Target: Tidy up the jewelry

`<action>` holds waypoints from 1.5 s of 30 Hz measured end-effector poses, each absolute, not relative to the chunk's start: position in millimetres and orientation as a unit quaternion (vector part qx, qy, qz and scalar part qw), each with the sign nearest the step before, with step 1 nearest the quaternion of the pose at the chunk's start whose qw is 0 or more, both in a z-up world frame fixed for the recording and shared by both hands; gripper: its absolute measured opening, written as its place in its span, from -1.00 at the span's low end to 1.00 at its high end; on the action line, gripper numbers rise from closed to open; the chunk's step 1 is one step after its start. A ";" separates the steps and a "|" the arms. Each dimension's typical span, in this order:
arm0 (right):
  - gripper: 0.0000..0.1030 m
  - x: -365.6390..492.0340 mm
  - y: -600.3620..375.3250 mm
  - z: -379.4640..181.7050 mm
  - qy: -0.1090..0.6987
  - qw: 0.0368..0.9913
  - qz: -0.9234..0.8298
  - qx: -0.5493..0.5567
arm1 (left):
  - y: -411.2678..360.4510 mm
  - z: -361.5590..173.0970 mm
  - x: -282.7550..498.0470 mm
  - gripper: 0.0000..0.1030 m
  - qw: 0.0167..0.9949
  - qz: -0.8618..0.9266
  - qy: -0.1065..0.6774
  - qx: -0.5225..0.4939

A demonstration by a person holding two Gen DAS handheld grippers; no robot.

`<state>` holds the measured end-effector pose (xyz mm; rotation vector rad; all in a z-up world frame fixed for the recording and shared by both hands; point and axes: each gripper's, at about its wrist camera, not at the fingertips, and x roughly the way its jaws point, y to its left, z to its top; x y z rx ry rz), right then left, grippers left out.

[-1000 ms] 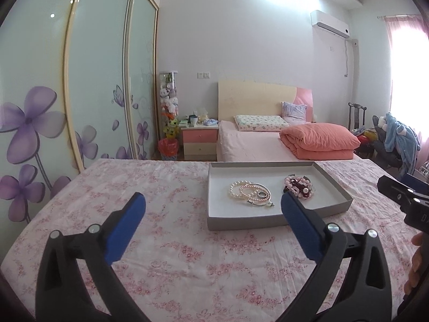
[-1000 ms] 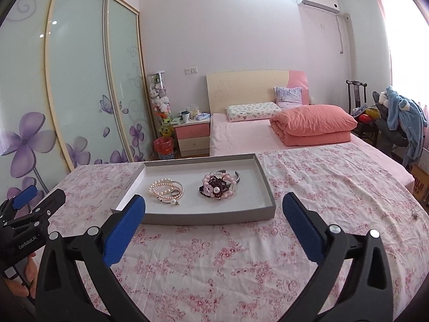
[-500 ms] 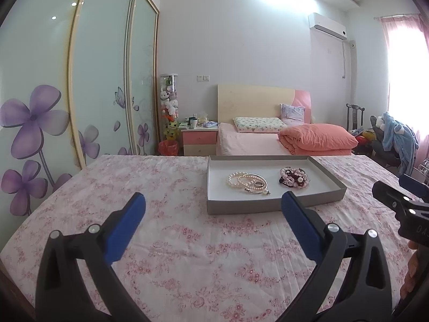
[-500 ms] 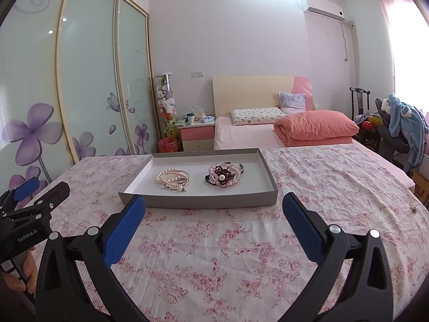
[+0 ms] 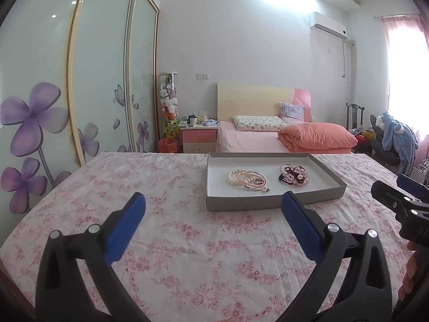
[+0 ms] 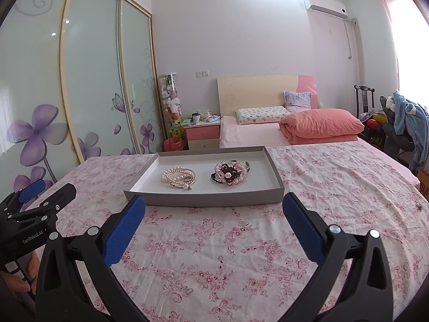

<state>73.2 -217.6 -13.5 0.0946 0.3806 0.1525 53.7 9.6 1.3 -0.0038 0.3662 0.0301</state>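
Observation:
A shallow grey tray with a white floor rests on the pink floral cloth. Inside lie a pile of pearl bracelets on the left and a cluster of pink and dark red beaded jewelry on the right. My left gripper hovers open over the cloth, short of the tray's near left corner, nothing between its blue pads. My right gripper is open just before the tray's front wall, also empty.
The floral cloth covers a wide table. Beyond it stand a bed with an orange duvet, a pink nightstand, sliding wardrobe doors with purple flowers on the left, and a chair with blue clothing on the right.
Both cameras have dropped lower and flatter towards the table, so the tray looks shallower. Both grippers stay open and empty.

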 end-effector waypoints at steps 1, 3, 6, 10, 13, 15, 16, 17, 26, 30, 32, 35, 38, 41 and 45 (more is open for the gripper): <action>0.97 73.1 -217.3 -13.6 0.189 0.978 0.076 0.047 | 9.5 1.2 53.9 0.92 0.983 0.015 0.183 -0.002; 0.97 72.8 -217.4 -13.5 0.188 0.978 0.076 0.047 | 9.1 1.2 54.6 0.92 0.983 0.015 0.183 -0.002; 0.97 73.2 -217.1 -13.7 0.188 0.978 0.076 0.047 | 9.0 1.2 54.3 0.92 0.983 0.015 0.182 -0.002; 0.97 73.2 -217.2 -13.7 0.188 0.978 0.076 0.047 | 8.6 0.7 54.4 0.92 0.983 0.016 0.182 -0.002; 0.97 73.4 -217.0 -13.7 0.189 0.978 0.076 0.047 | 8.9 0.1 54.6 0.92 0.983 0.017 0.183 -0.002; 0.97 73.4 -217.1 -13.8 0.189 0.978 0.077 0.047 | 8.8 0.1 55.3 0.92 0.983 0.016 0.183 -0.001; 0.97 73.4 -217.2 -13.7 0.189 0.978 0.077 0.047 | 8.8 0.1 55.3 0.92 0.983 0.016 0.184 -0.001; 0.97 73.2 -217.0 -13.8 0.189 0.978 0.076 0.047 | 9.0 0.1 55.3 0.92 0.983 0.016 0.184 -0.001; 0.97 74.8 -216.1 -13.1 0.193 0.977 0.079 0.047 | 9.4 -2.5 57.6 0.92 0.982 0.016 0.190 -0.003; 0.97 75.2 -216.0 -13.1 0.193 0.977 0.079 0.048 | 9.5 -2.9 57.7 0.92 0.981 0.015 0.191 -0.004; 0.97 75.1 -215.8 -13.0 0.193 0.977 0.079 0.048 | 9.3 -2.8 57.7 0.92 0.981 0.016 0.191 -0.004; 0.97 75.2 -215.9 -13.1 0.194 0.977 0.079 0.048 | 8.9 -3.4 57.4 0.92 0.981 0.015 0.191 -0.004; 0.97 75.1 -215.9 -13.1 0.194 0.977 0.078 0.048 | 8.1 -4.2 57.6 0.92 0.981 0.014 0.192 -0.003; 0.97 75.4 -216.4 -14.5 0.195 0.977 0.078 0.049 | 6.9 -5.0 56.7 0.92 0.981 0.013 0.193 -0.002; 0.97 75.4 -215.9 -15.4 0.195 0.976 0.079 0.049 | 6.4 -5.2 56.4 0.92 0.981 0.014 0.193 -0.002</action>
